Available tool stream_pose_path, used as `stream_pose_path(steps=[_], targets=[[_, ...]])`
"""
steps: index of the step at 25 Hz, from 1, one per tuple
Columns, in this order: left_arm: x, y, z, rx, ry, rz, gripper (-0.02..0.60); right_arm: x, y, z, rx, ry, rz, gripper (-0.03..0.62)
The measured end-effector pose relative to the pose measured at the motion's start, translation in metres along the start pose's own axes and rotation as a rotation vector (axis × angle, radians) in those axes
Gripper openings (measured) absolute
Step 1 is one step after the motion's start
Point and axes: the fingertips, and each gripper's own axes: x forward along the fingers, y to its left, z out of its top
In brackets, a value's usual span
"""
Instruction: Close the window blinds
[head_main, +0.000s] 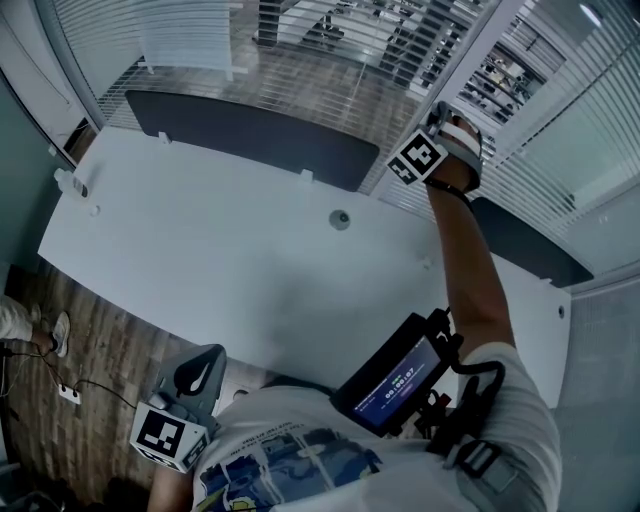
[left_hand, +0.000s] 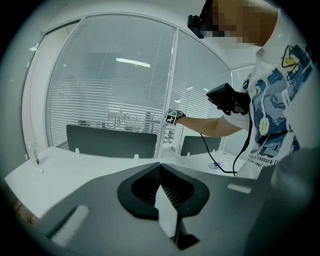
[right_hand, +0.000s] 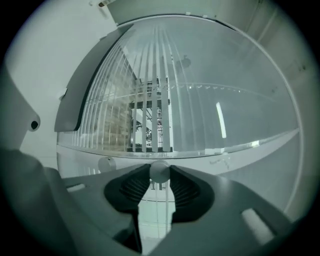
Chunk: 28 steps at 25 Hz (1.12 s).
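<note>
My right gripper (right_hand: 160, 176) is clamped on a small, smooth, pale round knob (right_hand: 160, 169) at the window glass, with the ribbed black pads (right_hand: 134, 186) pressing on either side of it. Behind the pane, the white slatted blinds (right_hand: 150, 112) show thin flat slats with gaps between them. My left gripper (left_hand: 160, 166) hangs low by the smooth white desk (left_hand: 75, 165), its tips together on nothing.

The wand (right_hand: 160, 172) between the right gripper's (right_hand: 160, 169) dark grey ribbed pads (right_hand: 132, 187) is milky white. That gripper's cube (head_main: 417, 158) bears black-and-white squares. Ahead of it the blinds (right_hand: 145, 125) are white, striped by slats. Below it, the surface (head_main: 220, 260) is white, its dividers (head_main: 250, 130) dark grey, and the floor (head_main: 110, 350) wood-grained brown.
</note>
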Motion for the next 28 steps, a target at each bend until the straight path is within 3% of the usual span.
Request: stream_pose_path(steps=[5, 7, 9, 17, 20, 28], targets=[[-0.004, 0.003, -0.001, -0.003, -0.001, 0.005, 0.003, -0.001, 0.000, 0.002, -0.140, -0.012, -0.030, 0.123], [-0.004, 0.003, -0.001, -0.008, 0.000, 0.008, 0.003, 0.000, 0.001, 0.002, -0.123, -0.031, -0.024, 0.124], [-0.004, 0.002, -0.001, -0.008, 0.000, 0.007, 0.003, 0.001, 0.002, 0.002, -0.033, -0.058, -0.006, 0.124], [-0.005, -0.002, -0.002, -0.003, 0.005, 0.003, 0.003, -0.012, -0.004, 0.008, 0.526, -0.184, 0.142, 0.163], [-0.004, -0.003, -0.003, 0.000, 0.005, -0.005, 0.003, -0.021, -0.003, 0.003, 0.785, -0.204, 0.210, 0.164], [-0.006, -0.009, -0.001, 0.018, 0.005, -0.021, 0.003, -0.025, 0.017, -0.018, 1.788, -0.223, 0.513, 0.164]])
